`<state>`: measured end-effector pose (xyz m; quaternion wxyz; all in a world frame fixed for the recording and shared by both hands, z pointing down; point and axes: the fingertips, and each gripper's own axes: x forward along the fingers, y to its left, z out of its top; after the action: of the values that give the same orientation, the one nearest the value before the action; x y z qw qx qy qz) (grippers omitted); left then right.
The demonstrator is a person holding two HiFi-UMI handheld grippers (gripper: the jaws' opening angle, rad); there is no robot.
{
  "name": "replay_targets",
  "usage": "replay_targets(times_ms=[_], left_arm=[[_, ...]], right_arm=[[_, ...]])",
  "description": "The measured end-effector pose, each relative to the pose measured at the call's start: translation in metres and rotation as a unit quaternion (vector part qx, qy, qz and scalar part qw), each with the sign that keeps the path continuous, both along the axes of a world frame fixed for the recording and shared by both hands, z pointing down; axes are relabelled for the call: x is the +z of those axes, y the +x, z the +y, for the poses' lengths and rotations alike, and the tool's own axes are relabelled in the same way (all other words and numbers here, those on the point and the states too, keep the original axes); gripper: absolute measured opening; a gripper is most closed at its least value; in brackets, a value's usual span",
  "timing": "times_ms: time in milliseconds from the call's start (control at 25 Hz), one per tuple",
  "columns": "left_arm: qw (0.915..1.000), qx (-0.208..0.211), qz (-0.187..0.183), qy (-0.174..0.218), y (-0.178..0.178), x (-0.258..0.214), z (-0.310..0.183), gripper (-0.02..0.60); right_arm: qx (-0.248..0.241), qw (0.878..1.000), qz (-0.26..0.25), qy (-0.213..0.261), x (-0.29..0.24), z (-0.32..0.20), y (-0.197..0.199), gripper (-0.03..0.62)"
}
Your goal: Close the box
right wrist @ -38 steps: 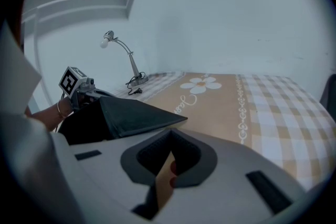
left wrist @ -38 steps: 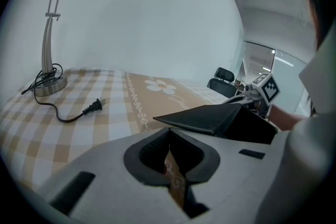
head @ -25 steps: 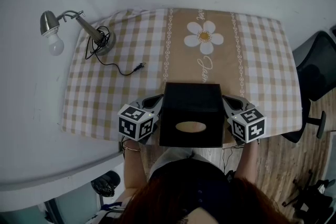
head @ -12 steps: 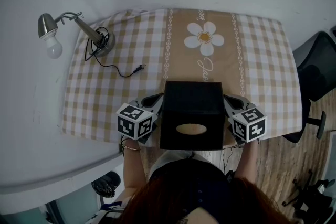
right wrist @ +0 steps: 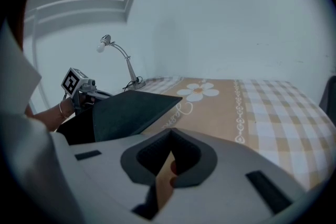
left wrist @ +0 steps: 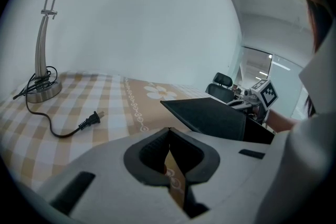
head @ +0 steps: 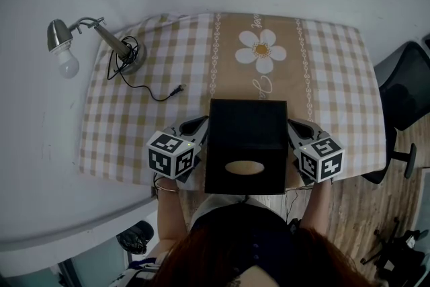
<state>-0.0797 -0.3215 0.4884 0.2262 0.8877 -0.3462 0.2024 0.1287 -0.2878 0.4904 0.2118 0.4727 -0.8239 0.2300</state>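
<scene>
Quick count: one black box (head: 246, 144), two grippers (left gripper (head: 195, 128) and right gripper (head: 298, 129)), one desk lamp (head: 101, 33) far left, one plug (head: 176, 88) on its cord, one checked tablecloth (head: 134, 124) with one daisy (head: 261, 50), and one office chair (head: 403, 97) off right.

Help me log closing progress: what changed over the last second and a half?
The black box lid with the oval hole levelled out, its far edge rising. Left gripper and right gripper stayed shut on thin tan strips; the silver desk lamp stayed put.
</scene>
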Motion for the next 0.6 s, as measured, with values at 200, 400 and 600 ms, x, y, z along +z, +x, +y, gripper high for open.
replay_targets(times_ms=[200,400,600], left_arm=[[0.9999,-0.004,0.000,0.009,0.000,-0.007,-0.002,0.028],[0.9998,-0.010,0.003,0.018,0.000,-0.013,-0.002,0.026],[0.9995,-0.015,0.004,0.027,-0.001,-0.021,-0.001,0.026]], right_arm=[[0.002,1.000,0.006,0.007,-0.007,-0.002,0.001,0.017],[0.004,1.000,0.005,0.014,-0.011,-0.002,0.001,0.017],[0.008,1.000,0.011,0.022,-0.018,-0.001,0.001,0.017]])
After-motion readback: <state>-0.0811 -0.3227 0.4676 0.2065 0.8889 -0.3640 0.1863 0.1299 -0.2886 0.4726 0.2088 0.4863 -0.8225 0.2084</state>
